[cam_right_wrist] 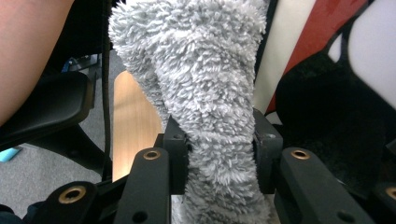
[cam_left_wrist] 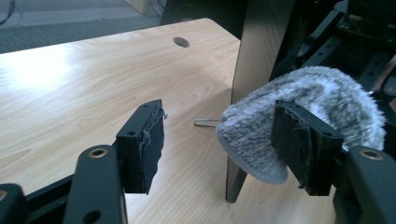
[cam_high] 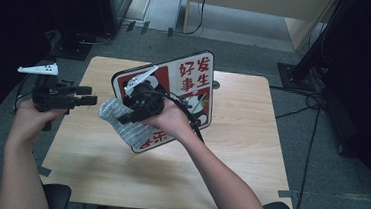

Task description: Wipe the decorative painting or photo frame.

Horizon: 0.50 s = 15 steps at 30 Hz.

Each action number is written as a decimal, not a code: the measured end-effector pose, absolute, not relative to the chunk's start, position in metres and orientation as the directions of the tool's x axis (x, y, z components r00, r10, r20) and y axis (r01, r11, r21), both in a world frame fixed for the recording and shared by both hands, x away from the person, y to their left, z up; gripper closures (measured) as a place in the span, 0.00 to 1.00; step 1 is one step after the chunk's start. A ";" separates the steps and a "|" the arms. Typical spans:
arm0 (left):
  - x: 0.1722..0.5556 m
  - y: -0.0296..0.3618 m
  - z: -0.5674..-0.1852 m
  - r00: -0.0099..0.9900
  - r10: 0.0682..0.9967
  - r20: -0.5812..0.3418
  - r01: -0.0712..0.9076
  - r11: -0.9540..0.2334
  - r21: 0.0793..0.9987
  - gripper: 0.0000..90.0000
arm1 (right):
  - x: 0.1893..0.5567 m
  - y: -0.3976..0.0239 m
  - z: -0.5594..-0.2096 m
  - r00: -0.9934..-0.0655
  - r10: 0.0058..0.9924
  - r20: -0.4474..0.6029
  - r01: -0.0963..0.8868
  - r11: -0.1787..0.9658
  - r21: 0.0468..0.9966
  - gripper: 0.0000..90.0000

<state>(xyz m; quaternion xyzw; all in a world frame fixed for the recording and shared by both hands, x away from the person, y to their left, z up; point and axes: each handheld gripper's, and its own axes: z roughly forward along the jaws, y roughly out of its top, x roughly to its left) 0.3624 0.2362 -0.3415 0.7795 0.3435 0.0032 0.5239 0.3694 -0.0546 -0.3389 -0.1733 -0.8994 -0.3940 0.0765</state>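
High view: right gripper [cam_high: 133, 114] is pinching a fluffy grey cloth [cam_high: 122, 122] against the standing sign board [cam_high: 184, 92]; left gripper [cam_high: 85, 95] is waiting spread beside it. Pushing harder risks toppling the board.

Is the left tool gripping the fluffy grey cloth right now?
No. In the left gripper view the left tool stands open with its pads apart, and the fluffy grey cloth hangs ahead, pinched instead by the right tool.
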 end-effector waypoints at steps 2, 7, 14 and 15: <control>0.363 0.235 -0.341 0.767 0.535 -0.354 0.530 -0.216 0.820 0.42 | 0.369 -0.055 -0.340 -0.927 0.254 0.275 0.374 0.629 0.682 0.74; 0.364 0.230 -0.340 0.769 0.527 -0.362 0.533 -0.215 0.818 0.42 | 0.368 -0.057 -0.345 -0.924 0.260 0.282 0.383 0.628 0.677 0.74; 0.369 0.220 -0.340 0.771 0.530 -0.354 0.530 -0.227 0.817 0.42 | 0.365 -0.056 -0.352 -0.924 0.263 0.278 0.383 0.642 0.664 0.74; 0.369 0.219 -0.340 0.774 0.526 -0.352 0.528 -0.231 0.817 0.42 | 0.365 -0.056 -0.353 -0.923 0.265 0.278 0.384 0.643 0.663 0.74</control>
